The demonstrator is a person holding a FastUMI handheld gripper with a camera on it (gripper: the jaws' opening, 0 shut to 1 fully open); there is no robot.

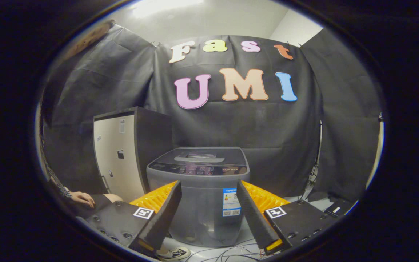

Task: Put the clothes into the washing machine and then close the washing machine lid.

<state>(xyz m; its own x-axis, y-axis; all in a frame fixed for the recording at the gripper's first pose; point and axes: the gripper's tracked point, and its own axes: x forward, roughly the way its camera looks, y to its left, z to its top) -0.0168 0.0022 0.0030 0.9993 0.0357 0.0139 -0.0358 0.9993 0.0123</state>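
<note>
A grey top-loading washing machine (199,189) stands on the floor straight ahead, beyond my fingers. Its dark lid (200,157) lies flat and shut, with a control panel along its front edge. My gripper (208,191) is open, its two fingers spread wide with nothing between them. The machine's front shows in the gap between the fingers, some way off. No clothes can be seen from here.
A tall cabinet (120,156) with a pale door stands just left of the machine. A person's hand (83,198) rests on a knee at the left, and a shoe (175,253) sits below my left finger. Cables (231,251) trail on the pale floor.
</note>
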